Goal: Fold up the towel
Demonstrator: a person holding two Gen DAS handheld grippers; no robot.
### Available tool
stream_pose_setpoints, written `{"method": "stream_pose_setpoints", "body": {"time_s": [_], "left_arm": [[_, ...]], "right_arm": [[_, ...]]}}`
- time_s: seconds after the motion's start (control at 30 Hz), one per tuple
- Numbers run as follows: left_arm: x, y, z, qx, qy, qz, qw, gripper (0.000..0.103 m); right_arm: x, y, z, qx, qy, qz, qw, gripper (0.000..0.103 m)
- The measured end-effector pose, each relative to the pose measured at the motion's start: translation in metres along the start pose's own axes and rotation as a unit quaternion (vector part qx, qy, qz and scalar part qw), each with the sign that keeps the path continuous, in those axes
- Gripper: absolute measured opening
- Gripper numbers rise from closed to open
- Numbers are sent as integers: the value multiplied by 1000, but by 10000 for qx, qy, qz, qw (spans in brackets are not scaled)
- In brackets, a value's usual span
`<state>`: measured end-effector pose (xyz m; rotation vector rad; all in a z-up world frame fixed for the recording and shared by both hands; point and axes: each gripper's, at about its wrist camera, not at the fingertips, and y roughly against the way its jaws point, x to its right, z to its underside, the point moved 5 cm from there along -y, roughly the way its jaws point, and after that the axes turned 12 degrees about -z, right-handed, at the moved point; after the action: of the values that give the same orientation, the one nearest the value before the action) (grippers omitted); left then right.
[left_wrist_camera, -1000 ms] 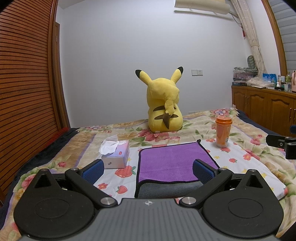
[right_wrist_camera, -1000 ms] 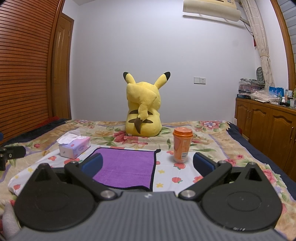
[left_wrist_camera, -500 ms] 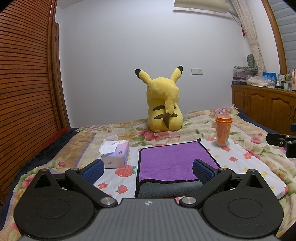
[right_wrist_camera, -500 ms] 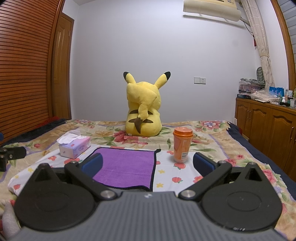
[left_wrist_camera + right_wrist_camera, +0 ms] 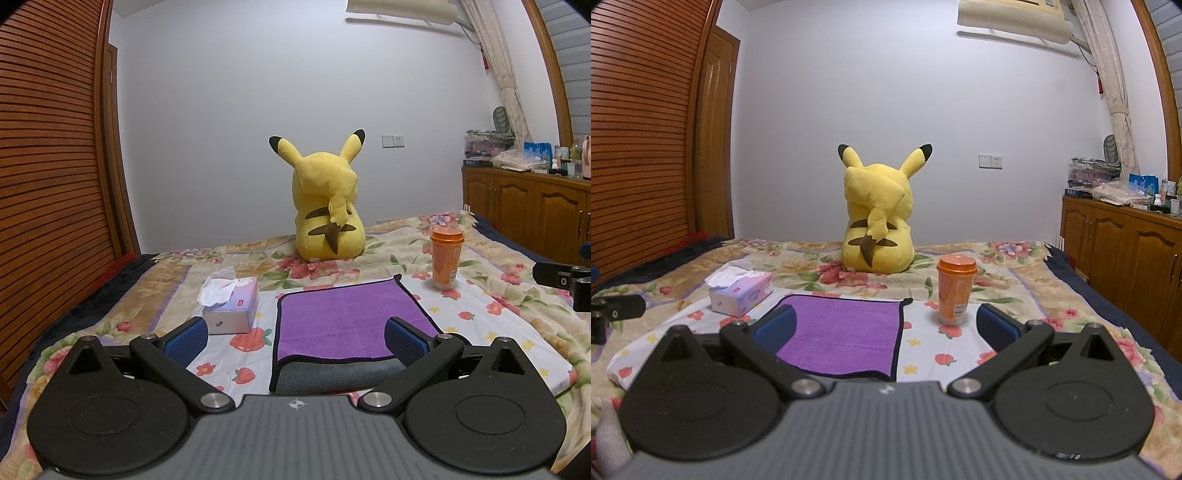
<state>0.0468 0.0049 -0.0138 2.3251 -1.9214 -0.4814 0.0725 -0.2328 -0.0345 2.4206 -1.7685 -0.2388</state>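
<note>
A purple towel (image 5: 343, 317) with a dark edge lies on the floral bed, its near edge folded so a grey underside (image 5: 332, 376) shows. It also shows in the right wrist view (image 5: 846, 332). My left gripper (image 5: 295, 338) is open and empty, held just in front of the towel's near edge. My right gripper (image 5: 886, 326) is open and empty, in front of the towel's right edge. Neither gripper touches the towel.
A tissue box (image 5: 231, 310) sits left of the towel, also in the right wrist view (image 5: 740, 293). An orange cup (image 5: 445, 258) (image 5: 956, 290) stands to the right. A yellow plush (image 5: 327, 214) sits behind. Wooden cabinets (image 5: 1123, 258) line the right wall.
</note>
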Motion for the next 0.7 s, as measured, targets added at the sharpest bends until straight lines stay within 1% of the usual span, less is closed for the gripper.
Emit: {"method": "stream_pose_setpoints", "body": {"time_s": [0.2,0.3,0.7], "left_arm": [[-6,-4,7,-64,-9,16,10000,103],[-8,-11,18,-163,-45,23,9999,103],[2,-18,16,-318,-209,-8,9993,103]], "right_arm": [[-2,0,0,-15,-8,-5,10000,103],[-4,-3,1,-75,3,1,10000,103],[-5,-19,5,-351,43,7,9994,103]]}}
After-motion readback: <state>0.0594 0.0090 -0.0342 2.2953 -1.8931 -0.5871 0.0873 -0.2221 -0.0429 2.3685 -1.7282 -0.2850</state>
